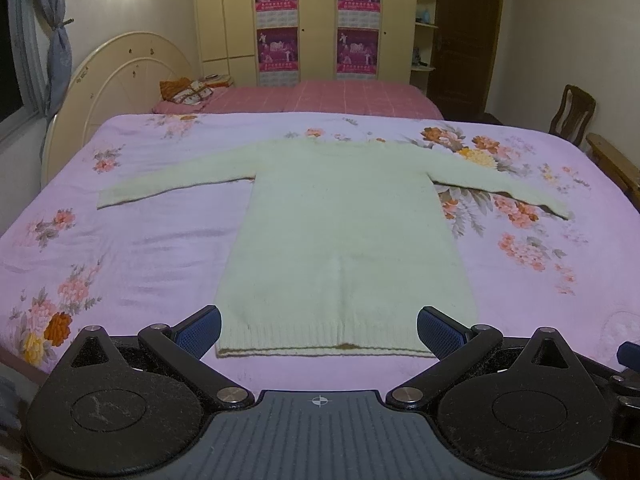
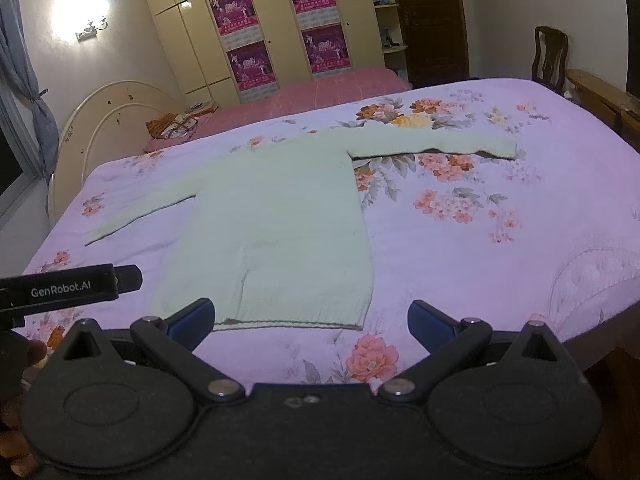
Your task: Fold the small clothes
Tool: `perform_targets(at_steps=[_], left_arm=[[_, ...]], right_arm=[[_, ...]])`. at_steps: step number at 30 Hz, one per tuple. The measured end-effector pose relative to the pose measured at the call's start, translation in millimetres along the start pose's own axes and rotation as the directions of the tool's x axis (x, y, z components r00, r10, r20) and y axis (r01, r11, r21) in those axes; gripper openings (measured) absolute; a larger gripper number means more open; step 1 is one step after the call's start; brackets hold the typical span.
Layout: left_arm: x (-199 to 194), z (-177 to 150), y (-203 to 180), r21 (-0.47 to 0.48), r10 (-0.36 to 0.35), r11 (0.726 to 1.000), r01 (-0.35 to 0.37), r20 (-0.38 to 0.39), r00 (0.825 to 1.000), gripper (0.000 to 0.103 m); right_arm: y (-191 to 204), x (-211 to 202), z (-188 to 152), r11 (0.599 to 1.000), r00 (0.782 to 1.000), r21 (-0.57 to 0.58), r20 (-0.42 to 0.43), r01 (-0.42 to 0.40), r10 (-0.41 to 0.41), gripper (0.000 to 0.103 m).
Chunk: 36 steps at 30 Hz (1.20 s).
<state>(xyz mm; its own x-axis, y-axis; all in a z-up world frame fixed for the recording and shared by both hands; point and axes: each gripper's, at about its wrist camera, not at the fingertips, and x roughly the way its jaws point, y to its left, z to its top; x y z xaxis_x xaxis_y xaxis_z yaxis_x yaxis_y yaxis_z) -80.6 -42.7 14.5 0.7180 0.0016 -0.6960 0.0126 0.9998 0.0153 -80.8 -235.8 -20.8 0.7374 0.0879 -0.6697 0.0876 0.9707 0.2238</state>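
The sweater (image 1: 344,232) lay flat on the bed (image 1: 140,248), hem nearest both gaping, empty tongs, left tongs (image 1: 319,332) centred, right tongs (image 2: 311,322) toward its right corner

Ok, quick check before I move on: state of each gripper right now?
Left gripper: open, holding nothing, poised at the hem of the sweater.
Right gripper: open, holding nothing, near the hem's right corner.

The matte black left gripper (image 1: 319,332) has two blue, dimpled finger pads (image 1: 199,330) on angled links, silver pivot screws, round dusty discs and a ribbed grey plate with a crosshair mark. The black right gripper (image 2: 311,322) matches — its plate plain black.
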Motion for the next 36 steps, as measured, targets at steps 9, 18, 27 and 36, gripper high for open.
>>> perform_targets(at_steps=[9,18,27,36], left_arm=[[24.5,13.2,2.5,0.007,-0.003,1.0,0.003,-0.01,1.0,0.103],[73.9,42.5,3.7,0.037,-0.011,0.999,0.011,-0.014,1.0,0.103],[142.3,81.9,19.4,0.052,-0.025,0.998,0.026,-0.027,0.999,0.103],[208.9,115.8,30.8,0.06,-0.036,0.997,0.039,-0.055,0.998,0.103]], right_arm=[[0.6,14.2,6.3,1.0,1.0,0.004,0.011,-0.002,0.002,0.102],[0.7,47.7,24.7,0.999,0.997,-0.01,0.063,0.05,-0.049,0.102],[1.3,102.7,55.9,0.992,0.99,-0.03,0.069,0.126,-0.124,0.096],[-13.3,150.0,90.4,0.98,0.979,-0.004,0.054,0.198,-0.197,0.091]])
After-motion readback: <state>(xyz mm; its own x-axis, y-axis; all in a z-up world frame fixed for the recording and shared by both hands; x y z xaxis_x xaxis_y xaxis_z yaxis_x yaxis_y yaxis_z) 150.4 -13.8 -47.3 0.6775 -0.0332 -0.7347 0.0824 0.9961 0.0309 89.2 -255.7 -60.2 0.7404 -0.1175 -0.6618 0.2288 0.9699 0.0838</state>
